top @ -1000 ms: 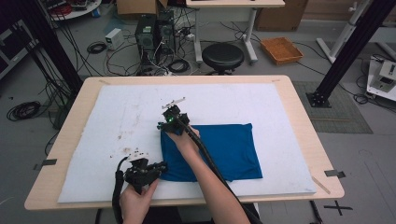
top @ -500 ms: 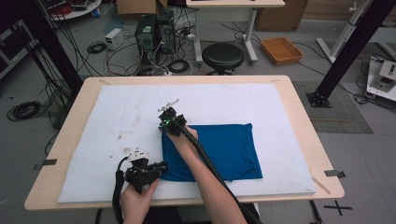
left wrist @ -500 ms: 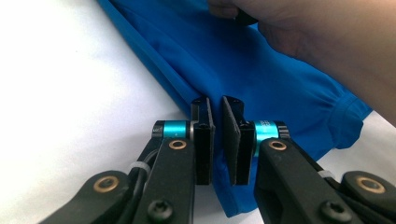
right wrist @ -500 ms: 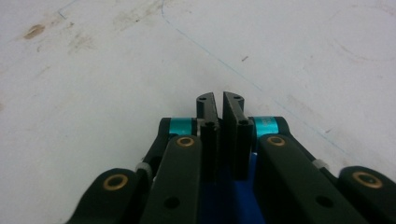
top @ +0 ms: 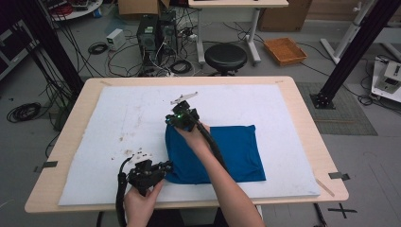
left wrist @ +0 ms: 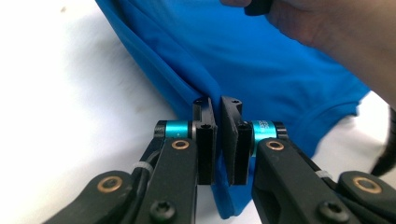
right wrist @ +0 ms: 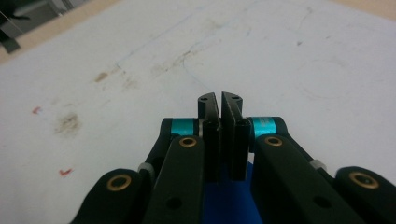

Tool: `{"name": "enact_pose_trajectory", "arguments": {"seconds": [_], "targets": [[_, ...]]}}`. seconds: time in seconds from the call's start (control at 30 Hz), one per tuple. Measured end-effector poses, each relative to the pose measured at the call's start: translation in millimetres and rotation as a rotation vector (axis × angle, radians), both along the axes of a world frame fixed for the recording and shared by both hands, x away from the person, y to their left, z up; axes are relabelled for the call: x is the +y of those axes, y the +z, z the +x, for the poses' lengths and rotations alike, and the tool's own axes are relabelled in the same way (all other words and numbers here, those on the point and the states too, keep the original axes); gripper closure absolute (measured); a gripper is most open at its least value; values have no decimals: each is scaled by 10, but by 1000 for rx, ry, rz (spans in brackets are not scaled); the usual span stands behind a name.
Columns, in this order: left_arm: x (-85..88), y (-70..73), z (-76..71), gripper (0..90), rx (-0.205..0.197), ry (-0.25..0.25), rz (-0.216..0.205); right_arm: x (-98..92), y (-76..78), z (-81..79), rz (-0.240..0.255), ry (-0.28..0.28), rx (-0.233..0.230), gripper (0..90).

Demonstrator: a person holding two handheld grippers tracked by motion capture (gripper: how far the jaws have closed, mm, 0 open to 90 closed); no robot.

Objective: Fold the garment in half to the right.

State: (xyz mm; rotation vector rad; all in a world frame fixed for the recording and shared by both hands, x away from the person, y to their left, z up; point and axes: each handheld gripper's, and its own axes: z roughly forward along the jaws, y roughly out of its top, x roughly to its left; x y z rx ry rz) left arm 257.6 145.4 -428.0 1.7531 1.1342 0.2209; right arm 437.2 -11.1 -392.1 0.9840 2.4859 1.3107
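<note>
Since the earlier frame the right gripper (top: pixel 182 117) had lifted the blue cloth's (top: pixel 236 151) far-left corner off the white mat (top: pixel 118 123), its jaws having just closed on the fabric. The cloth lay right of the desk's (top: pixel 302 123) centre, toward the near edge. The left gripper (top: pixel 150 171) pinched the near-left corner, unmoved; uneven pulling could slip either thin fold free.

Plain blue cloth (top: pixel 236 151) on stained, seemingly white mat (top: pixel 113 123).

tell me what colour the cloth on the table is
Blue, plain with no pattern; the cloth shows best in the left gripper view.
</note>
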Motion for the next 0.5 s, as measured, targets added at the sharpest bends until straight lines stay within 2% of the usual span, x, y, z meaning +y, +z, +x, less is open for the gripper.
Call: {"name": "enact_pose_trajectory", "arguments": {"seconds": [0.23,0.5], "targets": [[-319,194,55,843,-26,-91,-61,-525,234,4,53,6,7,872],[-866,272,171,844,-43,-191,-69,-1197,333,43,56,-40,2,872]]}}
